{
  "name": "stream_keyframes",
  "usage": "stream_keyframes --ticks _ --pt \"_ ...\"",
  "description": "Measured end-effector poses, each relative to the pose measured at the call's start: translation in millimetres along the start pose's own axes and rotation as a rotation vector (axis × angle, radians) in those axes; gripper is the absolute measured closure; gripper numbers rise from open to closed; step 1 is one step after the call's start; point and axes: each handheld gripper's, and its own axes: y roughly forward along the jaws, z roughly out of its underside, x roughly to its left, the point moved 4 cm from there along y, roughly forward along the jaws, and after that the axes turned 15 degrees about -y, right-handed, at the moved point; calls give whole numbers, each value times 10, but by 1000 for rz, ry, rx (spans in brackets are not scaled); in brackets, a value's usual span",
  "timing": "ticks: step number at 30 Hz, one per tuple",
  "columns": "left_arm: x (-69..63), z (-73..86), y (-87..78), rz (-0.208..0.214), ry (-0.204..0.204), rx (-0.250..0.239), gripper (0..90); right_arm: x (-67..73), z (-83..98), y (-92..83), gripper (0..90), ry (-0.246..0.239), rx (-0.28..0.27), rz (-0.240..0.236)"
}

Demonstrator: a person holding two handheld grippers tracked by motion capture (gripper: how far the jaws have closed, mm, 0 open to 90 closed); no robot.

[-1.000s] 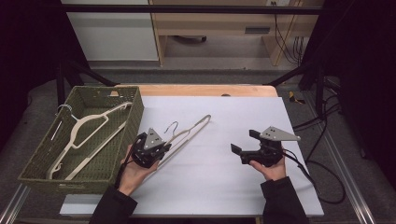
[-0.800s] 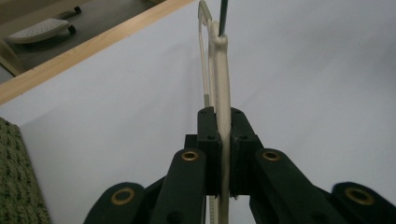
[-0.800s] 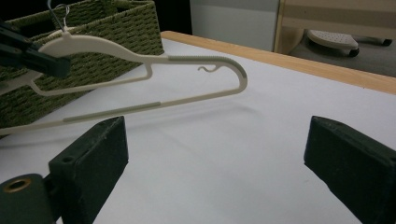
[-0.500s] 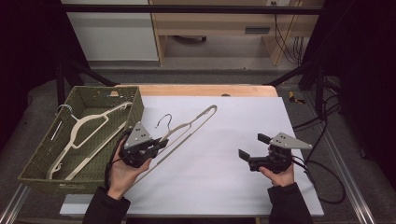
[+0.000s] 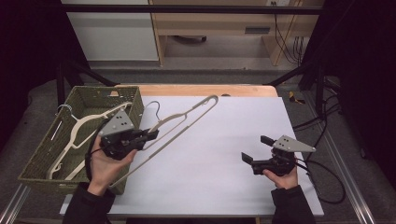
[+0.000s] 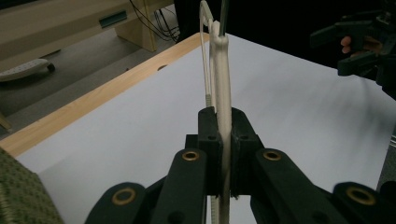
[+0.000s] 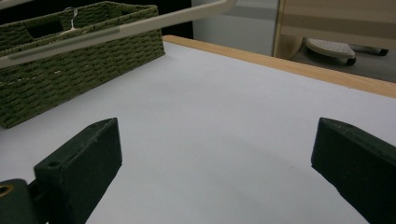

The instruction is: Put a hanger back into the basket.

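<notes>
Left gripper view: black tongs (image 6: 225, 154) pinch smooth cream hanger (image 6: 222, 84).

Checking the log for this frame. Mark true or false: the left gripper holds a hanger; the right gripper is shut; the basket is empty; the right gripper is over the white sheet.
1. The left gripper holds a hanger. True.
2. The right gripper is shut. False: its jaws stand wide apart, holding nothing.
3. The basket is empty. False: hangers lie in it.
4. The right gripper is over the white sheet. True.
</notes>
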Motion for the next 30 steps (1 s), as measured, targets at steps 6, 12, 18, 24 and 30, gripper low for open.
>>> stream_keyframes --ticks 6,12,18,24,30 --pt "215 -166 -267 13 -24 -31 855 1 10 -5 21 -2 0 -4" --pt "453 -305 -495 -40 -22 -50 855 10 18 8 21 -6 5 -10" --pt "705 -368 -630 -32 -40 -78 855 9 20 12 19 -7 8 -9" --pt "930 -370 -691 -72 -41 -65 855 8 17 9 19 -7 7 -11" --pt "1146 -294 -762 -103 -46 -51 854 8 17 12 19 -9 7 -14"
